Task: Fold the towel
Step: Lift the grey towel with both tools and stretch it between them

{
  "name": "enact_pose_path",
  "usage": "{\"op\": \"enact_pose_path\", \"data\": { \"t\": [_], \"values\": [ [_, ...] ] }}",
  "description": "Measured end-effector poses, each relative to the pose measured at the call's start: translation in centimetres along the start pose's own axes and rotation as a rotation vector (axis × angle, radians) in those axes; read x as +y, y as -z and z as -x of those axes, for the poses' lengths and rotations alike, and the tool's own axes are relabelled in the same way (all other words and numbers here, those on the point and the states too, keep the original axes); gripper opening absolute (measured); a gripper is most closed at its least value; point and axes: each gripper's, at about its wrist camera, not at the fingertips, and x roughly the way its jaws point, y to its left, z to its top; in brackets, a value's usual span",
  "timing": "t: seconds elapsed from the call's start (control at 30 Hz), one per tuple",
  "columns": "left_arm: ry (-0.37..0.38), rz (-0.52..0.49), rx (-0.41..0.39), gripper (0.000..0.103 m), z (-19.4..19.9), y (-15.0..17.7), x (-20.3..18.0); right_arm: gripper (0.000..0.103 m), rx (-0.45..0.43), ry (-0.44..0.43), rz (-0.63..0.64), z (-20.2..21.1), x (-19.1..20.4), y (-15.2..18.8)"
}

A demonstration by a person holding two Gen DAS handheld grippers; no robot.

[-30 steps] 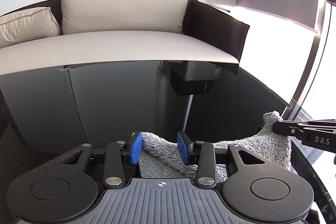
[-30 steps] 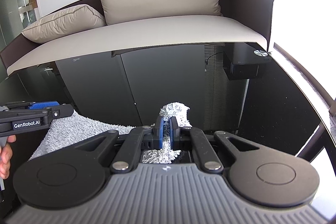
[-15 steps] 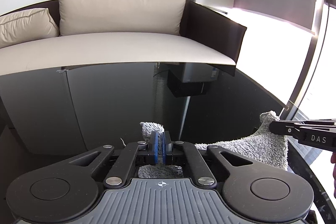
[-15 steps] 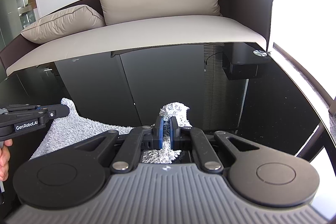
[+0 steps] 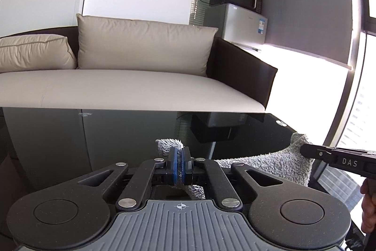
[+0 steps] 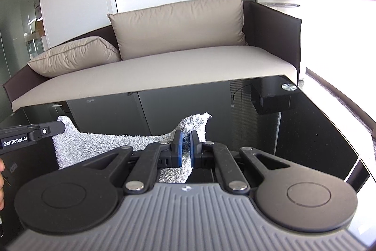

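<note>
We have both grippers clamped on towel (image 6: 98,145) corners: left gripper (image 5: 180,162), right gripper (image 6: 185,149). Towel hangs between us, over black glass table (image 6: 305,133). Risk: thin pinch on fluffy pile, corner slips if we pull taut; uneven carry skews fold.

Both views are lit by strong daylight from the window (image 5: 366,91) at the right, which is blown out to white. The room is mirrored in the glossy black table (image 6: 305,133). Straight lines are bowed at the edges by fisheye distortion. Focus is sharp throughout.
</note>
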Motion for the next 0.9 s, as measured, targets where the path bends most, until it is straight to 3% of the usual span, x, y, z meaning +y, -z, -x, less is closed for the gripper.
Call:
{"op": "enact_pose_path", "data": {
  "t": [0.3,0.9],
  "values": [
    [-0.012,-0.038,-0.081,0.003,3.4,-2.7,-1.1,0.006,-0.126,-0.041,-0.021,2.7,1.2,-2.6],
    [-0.045,-0.093,-0.206,0.003,9.4,-6.5,-3.7,0.006,-0.247,-0.091,-0.012,9.8,3.4,-7.3]
  ]
}}
